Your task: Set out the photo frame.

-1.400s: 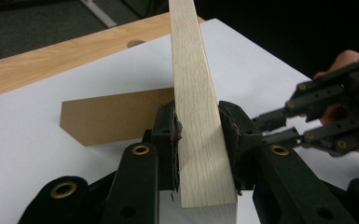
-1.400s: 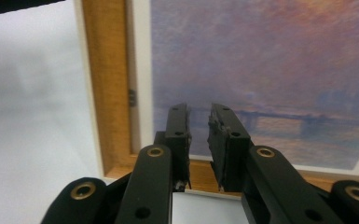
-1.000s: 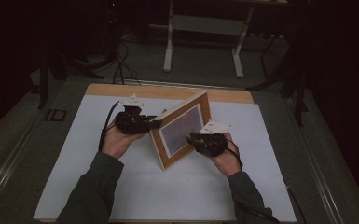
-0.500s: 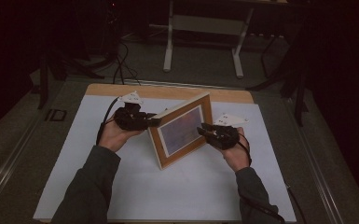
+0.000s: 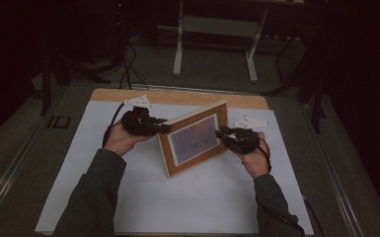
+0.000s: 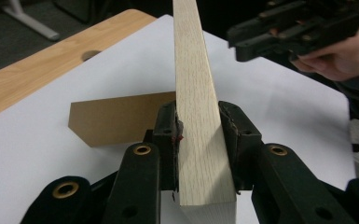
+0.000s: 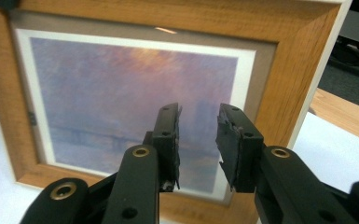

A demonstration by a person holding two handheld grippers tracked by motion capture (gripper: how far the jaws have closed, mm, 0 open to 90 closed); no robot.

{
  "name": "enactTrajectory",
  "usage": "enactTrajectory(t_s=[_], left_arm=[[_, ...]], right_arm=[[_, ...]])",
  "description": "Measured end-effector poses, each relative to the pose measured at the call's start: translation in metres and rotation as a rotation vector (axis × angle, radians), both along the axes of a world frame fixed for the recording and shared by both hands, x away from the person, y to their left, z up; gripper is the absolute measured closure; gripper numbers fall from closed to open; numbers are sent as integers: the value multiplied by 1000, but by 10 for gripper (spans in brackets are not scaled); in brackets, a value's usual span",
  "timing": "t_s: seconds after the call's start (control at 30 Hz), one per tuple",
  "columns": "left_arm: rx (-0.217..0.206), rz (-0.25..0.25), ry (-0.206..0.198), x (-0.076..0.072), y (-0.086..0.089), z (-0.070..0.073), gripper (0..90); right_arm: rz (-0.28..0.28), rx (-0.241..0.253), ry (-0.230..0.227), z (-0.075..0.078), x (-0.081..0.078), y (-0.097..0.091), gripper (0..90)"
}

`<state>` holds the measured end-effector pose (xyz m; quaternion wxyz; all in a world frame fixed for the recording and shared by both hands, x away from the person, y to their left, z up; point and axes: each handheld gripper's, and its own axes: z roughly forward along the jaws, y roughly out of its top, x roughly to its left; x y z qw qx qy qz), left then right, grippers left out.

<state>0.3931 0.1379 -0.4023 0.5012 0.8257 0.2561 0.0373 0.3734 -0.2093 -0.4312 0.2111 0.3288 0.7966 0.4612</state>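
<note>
Wooden picture frame (image 5: 196,138) standing upright on the white counter (image 5: 217,197). Left gripper (image 6: 199,140) fingers clamped on the frame's edge; right gripper (image 7: 198,140) fingers apart, facing the picture's front.

Both forearms reach in from the bottom of the high view, sleeved in dark fabric. The left gripper (image 5: 164,128) points right, its jaws clamped on the edge of the wooden picture frame (image 6: 196,116). The right gripper (image 5: 221,133) points left, jaws parted, gripping nothing.
</note>
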Motion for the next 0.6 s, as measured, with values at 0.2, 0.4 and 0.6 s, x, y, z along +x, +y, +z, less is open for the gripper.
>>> enactTrajectory(t_s=[0.2,0.4,0.6], left_arm=[[-12,-34,0,1,-3,0,717],[-16,21,5,-3,-1,1,645],[-63,109,19,-11,9,-2,534]], right_arm=[[-32,11,-3,2,2,-8,677],[-53,8,7,3,6,-17,657],[-75,17,18,2,14,-23,649]])
